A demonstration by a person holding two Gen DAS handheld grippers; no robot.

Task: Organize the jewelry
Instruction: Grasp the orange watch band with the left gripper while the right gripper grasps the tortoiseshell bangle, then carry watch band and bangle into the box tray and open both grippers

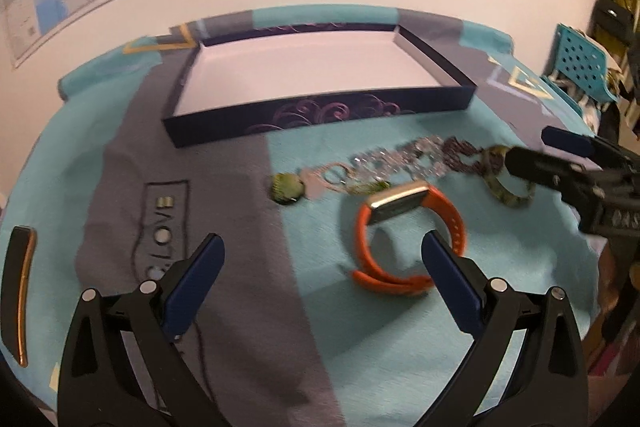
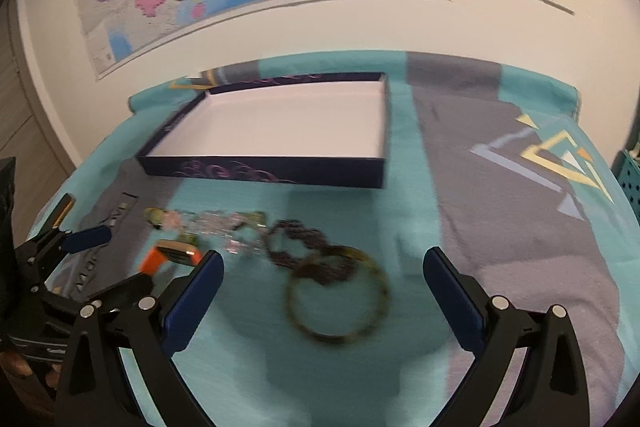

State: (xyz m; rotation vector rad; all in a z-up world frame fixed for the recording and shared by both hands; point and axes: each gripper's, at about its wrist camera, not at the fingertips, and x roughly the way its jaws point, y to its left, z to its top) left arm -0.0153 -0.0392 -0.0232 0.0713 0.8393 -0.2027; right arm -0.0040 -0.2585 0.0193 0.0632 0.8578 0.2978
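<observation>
Both claws spread; bangle (image 2: 338, 297) between right claw (image 2: 323, 291) fingers.

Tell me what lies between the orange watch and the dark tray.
A row of jewelry: a green bead piece, clear crystal bracelets and a dark beaded bracelet lie on the cloth between the orange watch and the tray, clearest in the left wrist view.

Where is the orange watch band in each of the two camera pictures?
Left wrist view: the orange watch band lies right of centre, just ahead of the left gripper.
Right wrist view: only its orange end shows at lower left, partly hidden by the gripper finger.
Shared landmark: the dark blue box behind it.
</observation>
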